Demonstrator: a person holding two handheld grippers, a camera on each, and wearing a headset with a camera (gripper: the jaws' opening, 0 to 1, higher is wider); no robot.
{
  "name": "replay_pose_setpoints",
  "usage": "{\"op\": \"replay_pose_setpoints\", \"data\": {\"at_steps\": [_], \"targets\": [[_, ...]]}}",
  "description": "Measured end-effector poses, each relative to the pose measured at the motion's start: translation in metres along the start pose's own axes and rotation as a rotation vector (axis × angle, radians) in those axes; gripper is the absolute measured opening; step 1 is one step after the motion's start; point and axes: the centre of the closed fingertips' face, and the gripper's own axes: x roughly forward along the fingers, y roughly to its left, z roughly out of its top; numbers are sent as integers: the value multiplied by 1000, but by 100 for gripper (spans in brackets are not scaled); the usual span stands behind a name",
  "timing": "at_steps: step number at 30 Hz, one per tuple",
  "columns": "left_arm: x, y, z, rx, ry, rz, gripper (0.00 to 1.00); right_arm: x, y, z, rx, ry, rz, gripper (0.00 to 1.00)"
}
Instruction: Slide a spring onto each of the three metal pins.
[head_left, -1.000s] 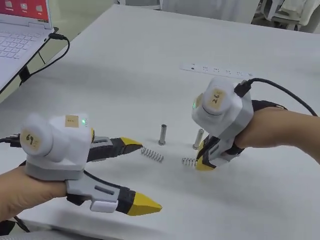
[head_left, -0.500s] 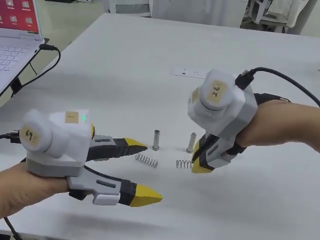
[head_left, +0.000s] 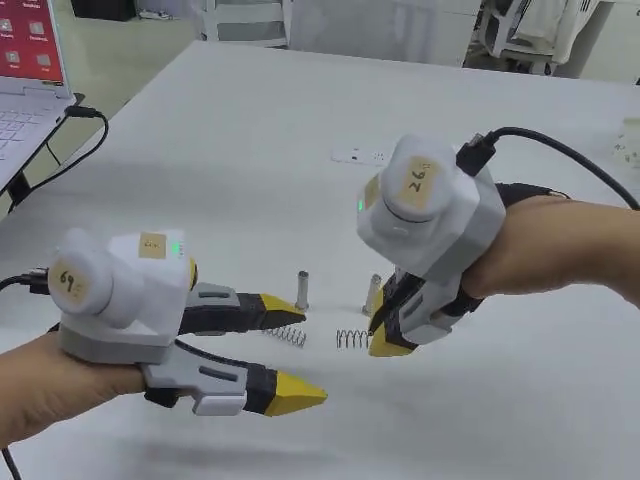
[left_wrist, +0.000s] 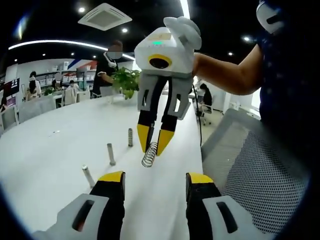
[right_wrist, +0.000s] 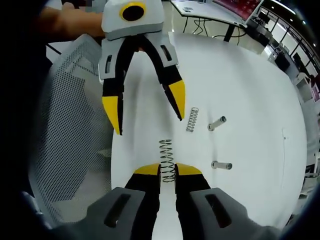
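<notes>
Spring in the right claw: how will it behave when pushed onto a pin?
Likely light and floppy: the spring is thin open wire, and the right claw pinches just one end, so the free length may bend or sag. It might buckle sideways if pushed end-on against a pin. Dropped, it would probably roll on the smooth table.

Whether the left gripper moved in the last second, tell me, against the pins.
Yes. The left gripper has advanced rightward: its upper jaw tip, earlier well left of the left pin, now sits below it, beside the loose spring.

Pins (head_left: 302, 290) stand on table (head_left: 250, 150); spring (head_left: 289, 335) lies before leftmost.
</notes>
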Motion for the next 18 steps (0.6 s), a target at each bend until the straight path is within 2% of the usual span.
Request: {"op": "replay_pose_setpoints", "data": {"at_steps": [9, 18], "targets": [[4, -2, 1, 24, 3, -8, 33, 3, 7, 9, -30, 9, 20, 8], [6, -4, 2, 44, 2, -13, 22, 7, 13, 11, -49, 22, 37, 8]]}}
